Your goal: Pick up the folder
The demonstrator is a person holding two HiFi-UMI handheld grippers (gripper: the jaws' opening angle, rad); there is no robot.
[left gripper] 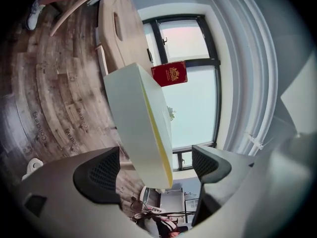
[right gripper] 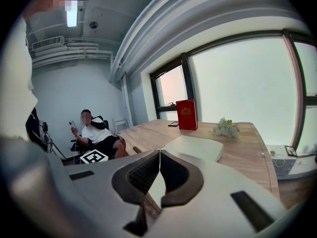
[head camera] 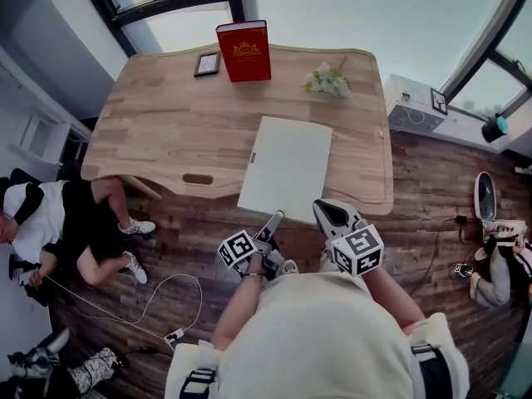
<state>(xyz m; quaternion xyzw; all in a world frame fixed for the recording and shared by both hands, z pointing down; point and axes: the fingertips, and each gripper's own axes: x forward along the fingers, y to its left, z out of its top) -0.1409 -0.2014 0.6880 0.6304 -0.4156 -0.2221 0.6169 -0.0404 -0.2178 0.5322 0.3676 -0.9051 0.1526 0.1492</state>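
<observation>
The white folder (head camera: 287,169) lies flat on the wooden table (head camera: 166,131), its near end sticking out over the front edge. My left gripper (head camera: 274,221) is at that near edge, rolled on its side. In the left gripper view the jaws (left gripper: 156,167) stand wide open around the folder's (left gripper: 141,128) thick edge, and neither pad touches it. My right gripper (head camera: 331,213) sits by the folder's near right corner. Its pads (right gripper: 159,175) meet in a thin line, with the folder (right gripper: 195,148) just beyond; I cannot tell whether they touch it.
A red book (head camera: 243,51) stands at the table's far edge, with a small dark frame (head camera: 207,63) on its left and white flowers (head camera: 328,80) on its right. A person (head camera: 75,223) sits at the left. A cable (head camera: 166,306) runs across the floor.
</observation>
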